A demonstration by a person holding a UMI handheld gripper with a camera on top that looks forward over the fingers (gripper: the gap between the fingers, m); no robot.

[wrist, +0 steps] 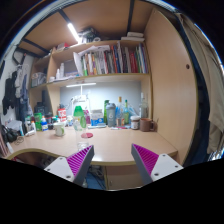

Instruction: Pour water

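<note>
Magenta pads line the inner faces of our gripper (115, 163), whose two fingers (77, 160) stand wide apart and hold nothing; only bare desk shows between them. Each finger has a pale, hard outer shell and a ridged-looking coloured pad.

Just ahead of the fingers lies a light wooden desk (110, 148), smooth and flat, with a rounded front edge curving past the fingertips. Its near part is open, so there is free surface between us and the things at the back. On the left the desktop bends round into a side wing.

Along the back edge of the desk, well beyond the fingers, stands a crowded row of bottles and containers (80, 117). Among them we see a green bottle (78, 115), a clear plastic bottle (123, 112) that may hold water, and a small dark jar (146, 124) at the right end. We cannot tell which vessel would be poured from or into, as they are small and close together.

Above the row hangs a wooden shelf (100, 78) packed with upright books (112, 62), their spines many-coloured. A tall, plain wooden cabinet side (172, 90) closes the desk on the right. A long ceiling light (74, 32) glows overhead. Dark clothing or bags (12, 90) hang at the far left.
</note>
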